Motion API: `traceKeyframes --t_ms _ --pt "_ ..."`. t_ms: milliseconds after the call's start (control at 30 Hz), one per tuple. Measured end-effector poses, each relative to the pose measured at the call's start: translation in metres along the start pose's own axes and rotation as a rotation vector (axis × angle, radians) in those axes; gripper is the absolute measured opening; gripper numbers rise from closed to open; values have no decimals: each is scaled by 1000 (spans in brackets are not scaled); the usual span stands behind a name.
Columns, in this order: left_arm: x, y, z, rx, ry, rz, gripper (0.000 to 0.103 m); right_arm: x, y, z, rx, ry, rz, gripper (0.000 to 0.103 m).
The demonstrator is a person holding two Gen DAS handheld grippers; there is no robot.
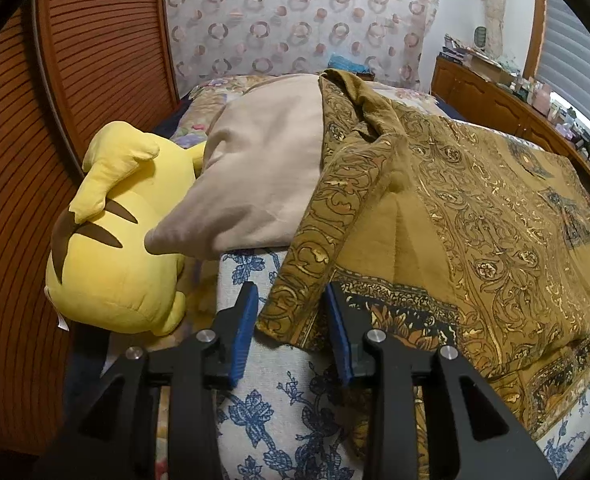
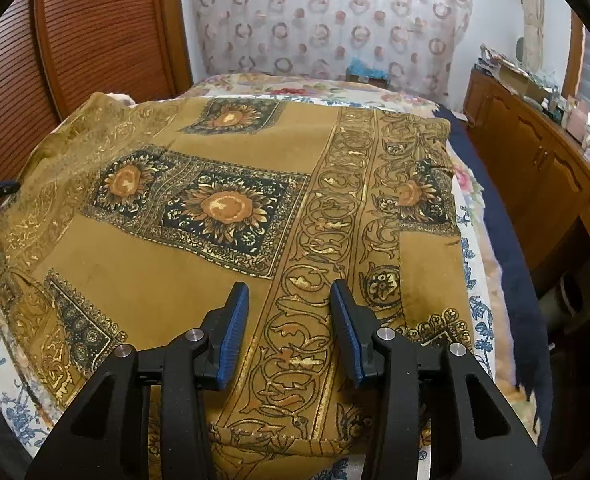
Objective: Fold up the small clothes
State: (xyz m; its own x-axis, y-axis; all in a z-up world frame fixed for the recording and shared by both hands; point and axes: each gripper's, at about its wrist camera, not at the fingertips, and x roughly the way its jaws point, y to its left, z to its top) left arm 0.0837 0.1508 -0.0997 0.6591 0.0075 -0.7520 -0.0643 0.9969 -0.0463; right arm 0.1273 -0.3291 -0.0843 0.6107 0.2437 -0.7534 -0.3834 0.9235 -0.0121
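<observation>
A mustard-gold printed garment with sunflower squares and scroll borders lies spread on the bed. In the left wrist view it covers the right side, with a sleeve folded across toward me, its cuff lying between my fingers. My left gripper is open, straddling the sleeve cuff just above the blue-flowered sheet. My right gripper is open, hovering over the garment's scroll border near its near hem.
A yellow plush toy and a beige pillow lie left of the garment. A wooden louvred door stands at left. A wooden dresser with clutter runs along the right. A patterned curtain hangs behind the bed.
</observation>
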Motion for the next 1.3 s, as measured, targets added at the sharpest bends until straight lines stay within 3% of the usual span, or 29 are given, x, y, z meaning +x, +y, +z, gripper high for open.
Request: traceKeyframes --t_ms 133,467,700,800,967,1133,1300 --pt "-6 -1 -3 10 -11 -66 0 0 -1 0 3 -1 3 43" --pt "-68 -25 -10 -1 -89 -175 0 -2 -3 0 11 -1 12 43" --pt "-46 -30 -14 14 -13 -101 0 -2 -3 0 11 -1 13 43" --pt "-36 -28 -18 2 7 -73 5 -2 -4 0 10 -1 12 43" --pt "-26 -23 -24 -9 26 -25 27 -2 -3 0 11 -1 12 43" --pt "-24 -23 -25 -11 34 -9 32 -2 -3 0 10 0 12 43" --pt "-24 -28 -27 -28 58 -70 33 -2 -3 0 11 -1 13 43"
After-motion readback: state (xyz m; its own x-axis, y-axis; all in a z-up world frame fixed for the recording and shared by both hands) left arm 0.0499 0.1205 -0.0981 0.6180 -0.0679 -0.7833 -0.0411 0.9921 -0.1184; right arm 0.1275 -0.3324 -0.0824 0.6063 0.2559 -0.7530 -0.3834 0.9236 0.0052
